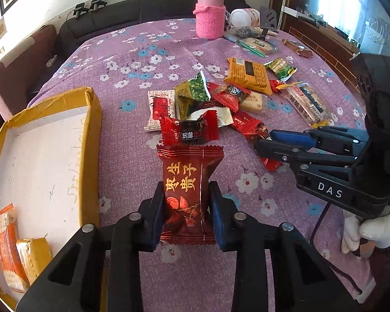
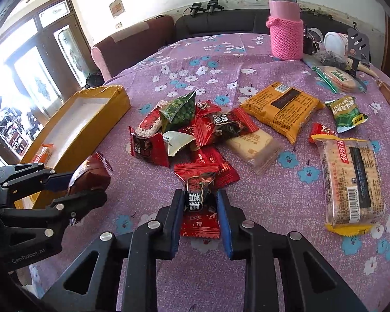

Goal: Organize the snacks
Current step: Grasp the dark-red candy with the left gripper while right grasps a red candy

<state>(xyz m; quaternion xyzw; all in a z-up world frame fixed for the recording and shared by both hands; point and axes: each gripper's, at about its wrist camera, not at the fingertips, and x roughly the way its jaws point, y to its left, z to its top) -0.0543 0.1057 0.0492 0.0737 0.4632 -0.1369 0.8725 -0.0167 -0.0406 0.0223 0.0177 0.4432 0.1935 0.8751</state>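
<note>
A purple flowered tablecloth [image 1: 132,52] covers the whole table, and at its left edge sits a shallow yellow cardboard box [image 1: 92,119] with a white floor, already holding an orange packet [image 1: 6,244] and a yellow packet [image 1: 33,254] in its near corner. At the far side of the cloth stands a pink flask [image 2: 286,26] in a knitted pink sleeve. The loose snack pile [image 2: 195,130] lies mid-table: a large orange biscuit pack [image 2: 283,109], a clear-wrapped cracker pack [image 2: 351,179] to its right, a green pea packet [image 2: 180,109] and several small red sweets. The left gripper [image 1: 186,202] is clamped on a dark red date candy [image 1: 188,182], its blue pads pressing the wrapper's sides; that candy sits just right of the box, in front of the pile. The right gripper [image 2: 199,210] is clamped on a small red and black sugar candy [image 2: 200,195] at the near edge of the pile, its pads tight against the wrapper's middle. A white-gloved hand [image 1: 364,231] holds the right gripper's handle.
</note>
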